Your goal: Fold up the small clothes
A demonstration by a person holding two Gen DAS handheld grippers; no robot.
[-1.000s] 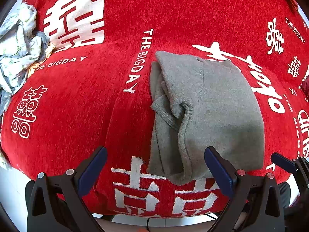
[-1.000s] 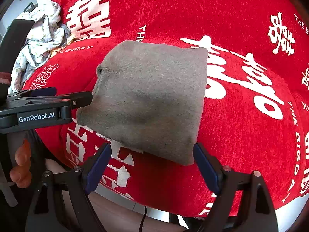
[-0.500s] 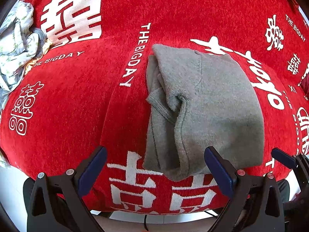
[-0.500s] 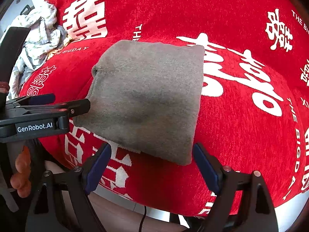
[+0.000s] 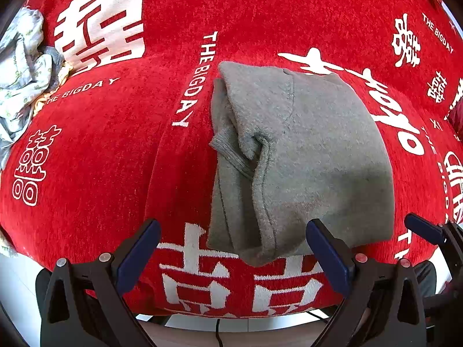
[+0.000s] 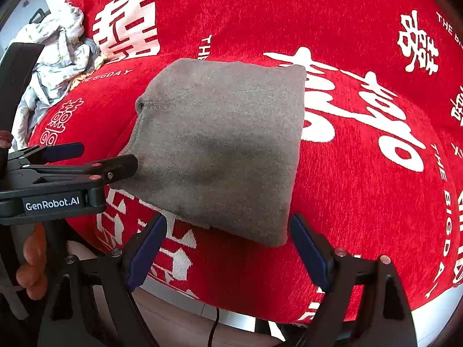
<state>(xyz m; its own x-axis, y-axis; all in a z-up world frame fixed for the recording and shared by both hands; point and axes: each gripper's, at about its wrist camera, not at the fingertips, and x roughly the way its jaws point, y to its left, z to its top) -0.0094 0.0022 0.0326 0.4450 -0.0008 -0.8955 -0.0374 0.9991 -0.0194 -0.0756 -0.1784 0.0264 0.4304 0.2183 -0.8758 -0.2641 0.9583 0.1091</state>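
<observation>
A grey knit garment (image 5: 312, 156) lies folded into a thick rectangle on the red cloth (image 5: 110, 150), its layered edges and a ribbed cuff showing on the left side. My left gripper (image 5: 233, 245) hovers open over the garment's near left corner, with nothing pressed between its pads. In the right wrist view the garment (image 6: 225, 144) shows a smooth top face. My right gripper (image 6: 228, 237) stands open, straddling the near right corner without pinching it. The left gripper (image 6: 108, 156) also shows there, at the garment's left edge.
The red cloth (image 6: 361, 202) carries white characters and lettering and drops off at the near edge. A crumpled pile of pale printed clothes (image 5: 23, 66) (image 6: 55, 66) lies at the far left. A person's hand (image 6: 29, 263) holds the left gripper's handle.
</observation>
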